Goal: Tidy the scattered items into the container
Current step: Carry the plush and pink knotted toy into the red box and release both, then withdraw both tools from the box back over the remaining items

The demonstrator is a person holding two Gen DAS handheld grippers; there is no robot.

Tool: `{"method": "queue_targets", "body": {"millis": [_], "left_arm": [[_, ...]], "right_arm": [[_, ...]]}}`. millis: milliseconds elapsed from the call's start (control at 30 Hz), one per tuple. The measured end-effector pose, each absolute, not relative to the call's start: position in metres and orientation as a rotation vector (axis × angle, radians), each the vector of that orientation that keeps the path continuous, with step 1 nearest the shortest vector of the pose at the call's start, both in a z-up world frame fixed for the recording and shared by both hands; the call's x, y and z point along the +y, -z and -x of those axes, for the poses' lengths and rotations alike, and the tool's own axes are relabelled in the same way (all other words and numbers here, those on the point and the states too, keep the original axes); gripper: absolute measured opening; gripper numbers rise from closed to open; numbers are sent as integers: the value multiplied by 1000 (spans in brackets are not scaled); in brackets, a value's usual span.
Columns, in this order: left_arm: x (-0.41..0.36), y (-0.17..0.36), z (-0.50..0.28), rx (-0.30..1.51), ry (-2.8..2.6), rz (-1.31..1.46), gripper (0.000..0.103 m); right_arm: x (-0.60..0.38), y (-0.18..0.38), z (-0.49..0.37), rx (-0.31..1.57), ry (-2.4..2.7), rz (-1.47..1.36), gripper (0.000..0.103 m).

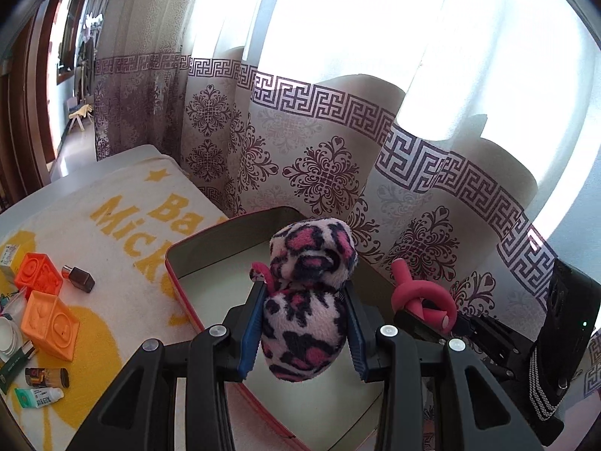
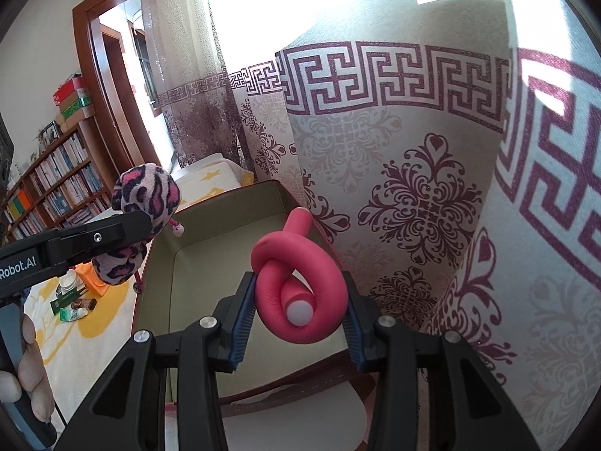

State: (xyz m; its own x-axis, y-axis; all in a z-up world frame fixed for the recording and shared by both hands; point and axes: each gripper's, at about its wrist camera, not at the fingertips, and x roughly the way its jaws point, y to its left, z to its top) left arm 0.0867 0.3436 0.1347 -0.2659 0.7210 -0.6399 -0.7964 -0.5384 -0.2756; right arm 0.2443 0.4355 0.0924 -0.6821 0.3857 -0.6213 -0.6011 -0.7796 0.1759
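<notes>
Your left gripper (image 1: pixel 303 332) carries the pink-and-black leopard-print plush toy (image 1: pixel 306 300), a soft two-lobed shape with a thin pink cord at its side; the lower lobe sits between the blue ribbed pads (image 1: pixel 251 332), which touch its flanks, so the toy counts as gripped, while the upper lobe stands above the fingertips. The toy hangs over the open red-rimmed rectangular box with pale grey inner walls (image 1: pixel 210 259), whose floor shows bare beneath it. Your right gripper (image 2: pixel 296 314) holds the pink knotted foam tube with a white end cap (image 2: pixel 296 293), its loop clamped between both pads, likewise above the same box (image 2: pixel 210 225) and near its far wall. In the left wrist view the knotted tube (image 1: pixel 420 297) appears just to the right of the plush toy, the two apart. The box rests on a white towel with yellow lettering and stars (image 1: pixel 112 225), which covers a pale table. At the towel's left edge lie two orange embossed cubes (image 1: pixel 49 300), a small dark brown bottle with a silver cap (image 1: pixel 79 278), a white-and-green tube (image 1: pixel 39 398) and further small containers. Behind the box hangs a cream curtain with a purple key-pattern border (image 1: pixel 319 131), brightly backlit. A bookcase (image 2: pixel 56 188) stands at the left of the right wrist view, where fingers of your hand (image 2: pixel 32 372) wrap a handle.
</notes>
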Motion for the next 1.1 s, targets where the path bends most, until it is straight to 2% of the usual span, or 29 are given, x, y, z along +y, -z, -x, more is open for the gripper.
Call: {"method": "queue_targets", "body": {"millis": [33, 67, 100, 167, 1100], "left_arm": [[346, -137, -88, 117, -1931, 910, 80], [347, -139, -89, 104, -1932, 901, 91], [345, -142, -90, 89, -1937, 882, 97], [342, -146, -91, 86, -1947, 856, 97], [234, -102, -30, 28, -2291, 1009, 98]], "right_arm": [[436, -92, -244, 506, -2416, 778, 48], [437, -91, -244, 517, -2415, 780, 55], [438, -91, -244, 532, -2416, 775, 68], [439, -91, -248, 550, -2416, 745, 78], [408, -98, -229, 523, -2463, 756, 80]]}}
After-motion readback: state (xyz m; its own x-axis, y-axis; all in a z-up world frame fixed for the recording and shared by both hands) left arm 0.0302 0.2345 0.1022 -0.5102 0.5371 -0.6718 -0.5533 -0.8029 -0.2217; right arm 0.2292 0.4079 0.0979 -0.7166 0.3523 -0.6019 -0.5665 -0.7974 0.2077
